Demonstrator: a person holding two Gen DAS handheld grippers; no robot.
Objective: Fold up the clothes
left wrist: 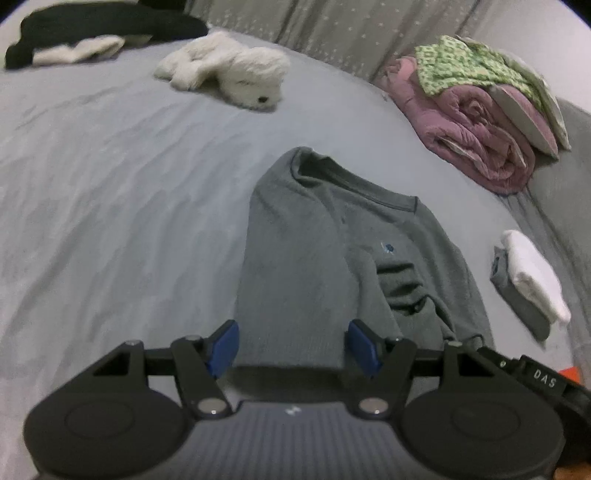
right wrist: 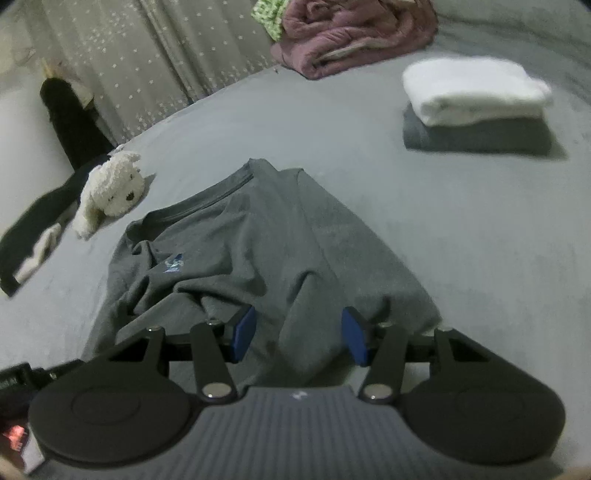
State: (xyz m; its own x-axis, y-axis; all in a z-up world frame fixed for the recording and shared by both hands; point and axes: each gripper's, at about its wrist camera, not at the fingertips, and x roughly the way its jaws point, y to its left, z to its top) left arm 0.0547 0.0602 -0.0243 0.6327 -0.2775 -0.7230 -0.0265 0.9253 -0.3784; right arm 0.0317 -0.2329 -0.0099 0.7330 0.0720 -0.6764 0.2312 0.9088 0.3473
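The left gripper (left wrist: 291, 347) and the right gripper (right wrist: 299, 338) sit nearest the lenses, each with its blue pads spread wide and nothing between them, both poised over the near hem of the grey sweater (left wrist: 325, 266).

Taking that sweater as the landmark: it lies on the bed (left wrist: 110, 206), neck pointing away, roughly in the middle of the sheet. Its sides appear turned in over the body so that it makes a long narrow panel, with a bunched ridge of cloth beside the small blue chest logo (right wrist: 173, 266). That shape would fit a garment partway through folding, though the pictures alone cannot settle how far along it is.

Beyond the sweater to its right is a rolled pink quilt (left wrist: 476, 140) with a green patterned cloth (left wrist: 465, 62) on top. Beyond it to the left lies a black garment (left wrist: 96, 26), and nearer a white plush dog (left wrist: 236, 70). Close on its right stands a small stack, a folded white piece (right wrist: 472, 88) on a folded grey one (right wrist: 476, 134).

The sweater looks like soft, light knit: limp, prone to sagging and wrinkling, not slippery or fragile. I judge the hem corners the best hold, pinched through both layers, so the panel lifts evenly.
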